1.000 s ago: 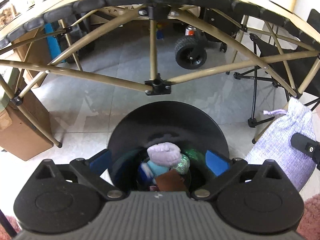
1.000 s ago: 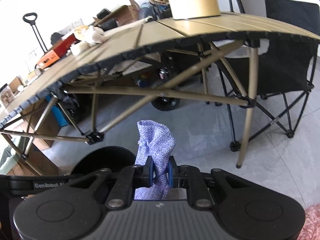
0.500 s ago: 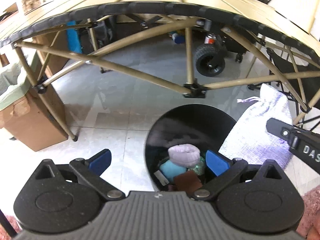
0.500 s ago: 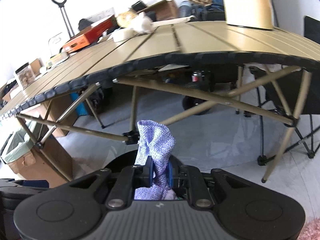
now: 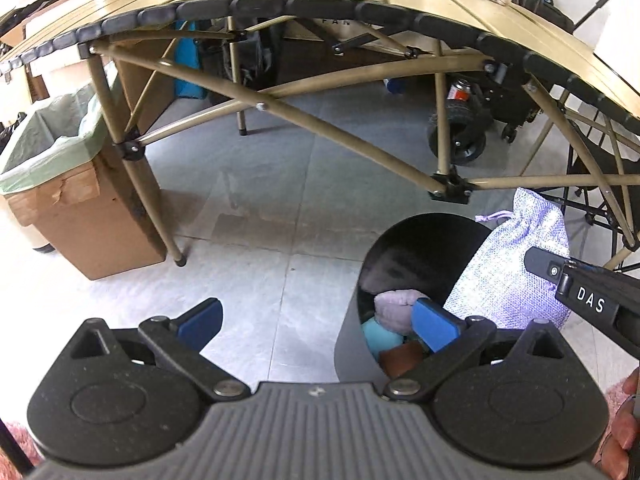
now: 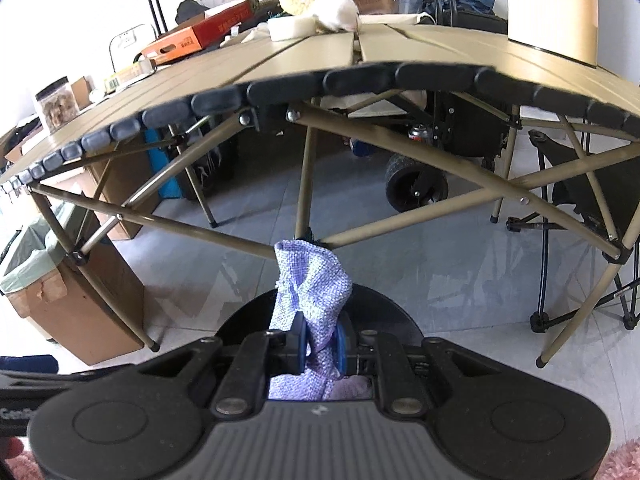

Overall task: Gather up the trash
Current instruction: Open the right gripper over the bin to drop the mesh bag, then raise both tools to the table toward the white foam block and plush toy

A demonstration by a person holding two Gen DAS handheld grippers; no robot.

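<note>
A black round bin stands on the floor under the table edge; it also shows in the right wrist view. Inside lie a pale purple lump, a blue piece and a brown piece. My right gripper is shut on a lilac woven pouch and holds it above the bin; the pouch also shows at the right of the left wrist view. My left gripper is open and empty, left of the bin's opening.
A tan folding table with crossed legs spans the view above. A cardboard box with a green liner stands at the left. A black wheeled cart and a folding chair stand behind. Pink rug at the bottom corners.
My left gripper has moved left, off the bin. My right gripper has carried the pouch left, over the bin's opening.
</note>
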